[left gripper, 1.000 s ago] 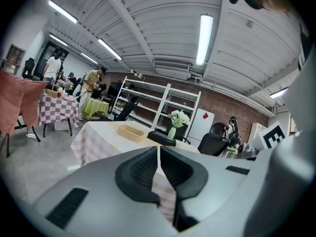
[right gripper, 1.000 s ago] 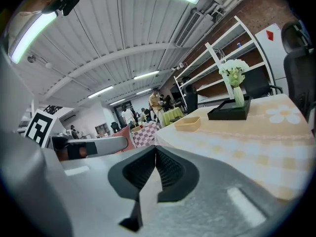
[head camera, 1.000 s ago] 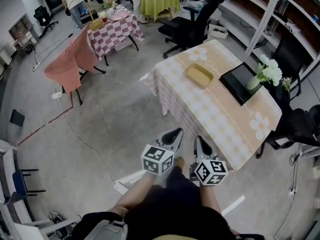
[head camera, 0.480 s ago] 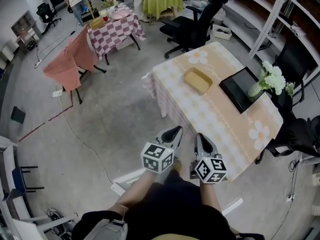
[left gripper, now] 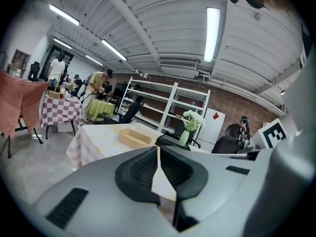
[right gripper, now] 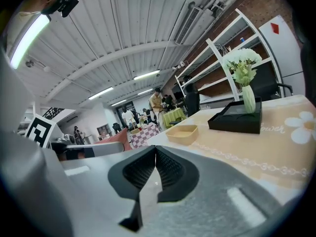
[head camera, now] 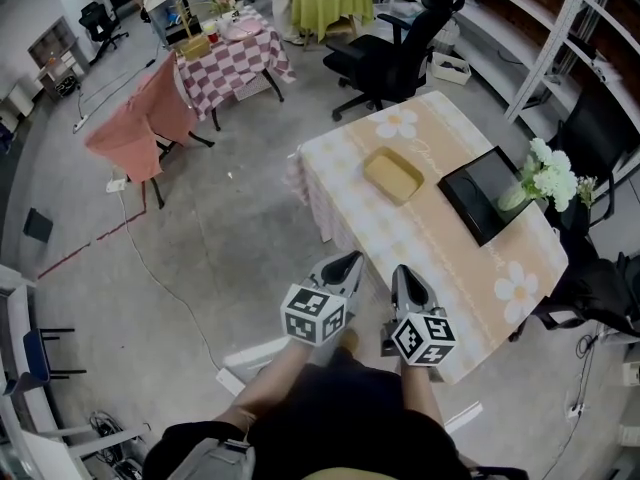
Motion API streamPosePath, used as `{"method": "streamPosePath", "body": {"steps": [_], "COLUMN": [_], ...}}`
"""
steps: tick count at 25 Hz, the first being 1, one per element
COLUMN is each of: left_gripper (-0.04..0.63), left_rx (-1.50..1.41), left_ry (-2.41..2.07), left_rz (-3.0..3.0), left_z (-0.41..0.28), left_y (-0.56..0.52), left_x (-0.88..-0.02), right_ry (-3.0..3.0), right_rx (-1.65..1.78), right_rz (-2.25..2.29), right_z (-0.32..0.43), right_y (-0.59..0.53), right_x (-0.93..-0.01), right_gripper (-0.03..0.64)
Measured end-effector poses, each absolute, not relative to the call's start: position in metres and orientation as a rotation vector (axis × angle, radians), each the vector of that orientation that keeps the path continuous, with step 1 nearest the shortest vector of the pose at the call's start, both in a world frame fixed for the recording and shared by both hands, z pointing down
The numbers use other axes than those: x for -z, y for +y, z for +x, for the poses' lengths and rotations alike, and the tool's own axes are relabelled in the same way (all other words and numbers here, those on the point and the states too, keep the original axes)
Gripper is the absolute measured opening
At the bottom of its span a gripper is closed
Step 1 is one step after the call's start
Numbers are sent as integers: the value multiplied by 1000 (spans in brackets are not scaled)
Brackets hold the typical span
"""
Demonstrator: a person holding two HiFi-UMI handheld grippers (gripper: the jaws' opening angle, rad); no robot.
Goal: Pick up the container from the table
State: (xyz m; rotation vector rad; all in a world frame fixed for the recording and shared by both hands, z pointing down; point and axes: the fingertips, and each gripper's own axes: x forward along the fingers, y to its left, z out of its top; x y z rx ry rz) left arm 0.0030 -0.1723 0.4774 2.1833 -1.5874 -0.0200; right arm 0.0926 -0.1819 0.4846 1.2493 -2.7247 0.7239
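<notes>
Container [head camera: 392, 175] on table [head camera: 470, 268], seemingly empty; left gripper [head camera: 345, 261], right gripper [head camera: 402, 271] closed.

A shallow yellow container [head camera: 393, 175] sits on a table [head camera: 440, 258] with a peach cloth, apart from a black tray [head camera: 480, 196] with a vase of white flowers [head camera: 545, 171] at its edge. The left gripper [head camera: 346, 262] and right gripper [head camera: 403, 274] hover side by side at the table's near edge.

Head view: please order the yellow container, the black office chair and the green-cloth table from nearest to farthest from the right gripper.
Measured from the right gripper:
1. yellow container, ahead of the gripper on the beige-cloth table.
2. black office chair, just beyond the far end of that table.
3. green-cloth table, at the back of the room.
</notes>
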Motion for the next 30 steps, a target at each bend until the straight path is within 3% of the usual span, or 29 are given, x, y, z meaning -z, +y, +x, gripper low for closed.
{"method": "streamPosePath", "body": {"steps": [30], "left_gripper": [25], "left_rx": [18], "left_ry": [-1644], "left_rz": [2083], "left_z": [-6], "left_y": [-195], "left_x": [-508], "right_ry": [-2702], "right_rx": [-772], "right_rz": [1236], "right_z": [92], "right_y": [-223], "right_x": [-506], "right_gripper": [5]}}
